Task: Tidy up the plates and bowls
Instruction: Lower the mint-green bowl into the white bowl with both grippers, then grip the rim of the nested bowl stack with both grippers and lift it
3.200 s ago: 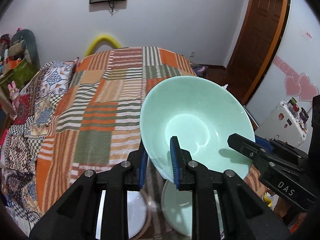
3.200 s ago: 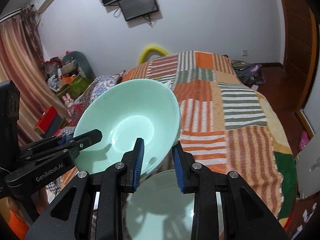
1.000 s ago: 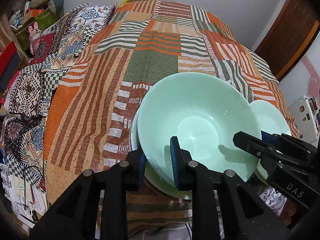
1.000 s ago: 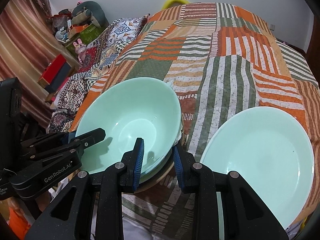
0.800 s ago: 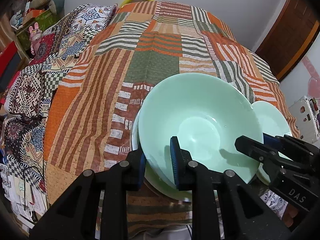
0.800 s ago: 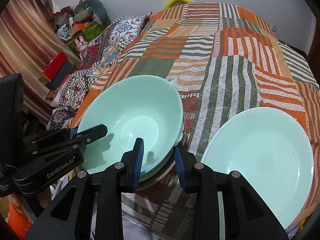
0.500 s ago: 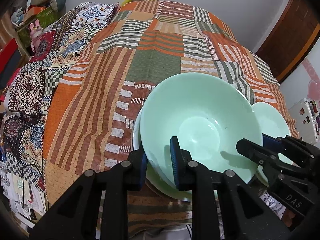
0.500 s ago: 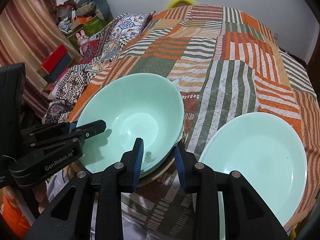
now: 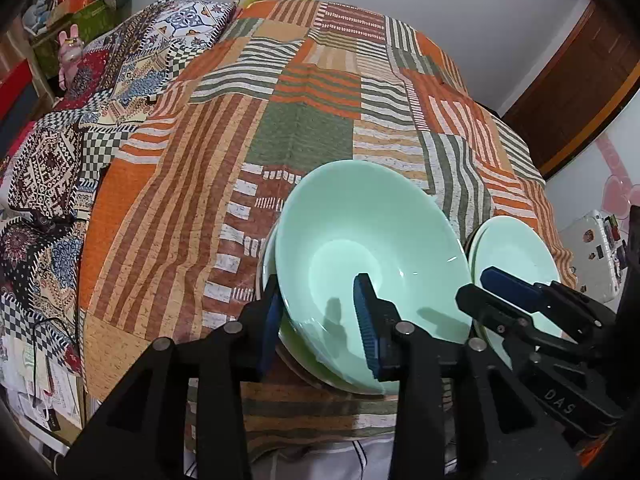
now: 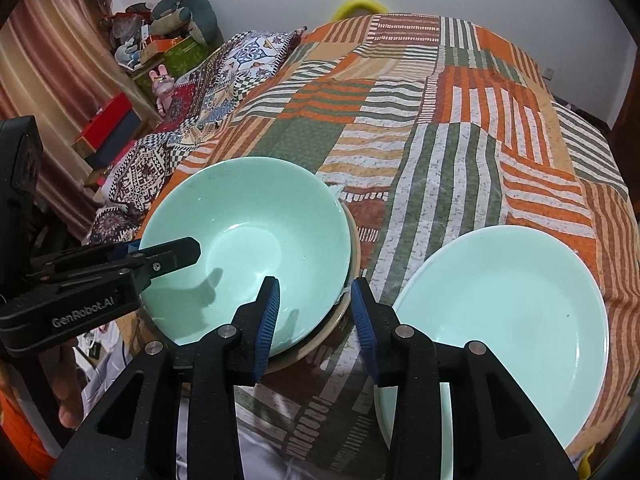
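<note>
A mint green bowl [image 9: 372, 248] [image 10: 248, 252] sits nested on other dishes at the bed's near edge. My left gripper [image 9: 318, 320] straddles its near rim with jaws spread, one finger inside and one outside. My right gripper [image 10: 314, 314] straddles the bowl's other rim side, also spread; it shows in the left wrist view [image 9: 496, 294]. A mint green plate [image 10: 504, 308] [image 9: 512, 256] lies to the right of the bowl.
A striped patchwork quilt [image 9: 300, 120] covers the bed. A tan plate rim [image 10: 352, 252] shows under the bowl. Patterned pillows [image 9: 80, 112] lie at the left, and boxes and toys [image 10: 160, 52] stand beyond them. A wooden door [image 9: 580, 88] stands at the right.
The bowl has come down from the air onto the stack. Both grippers' jaws have widened off its rim in the last half second.
</note>
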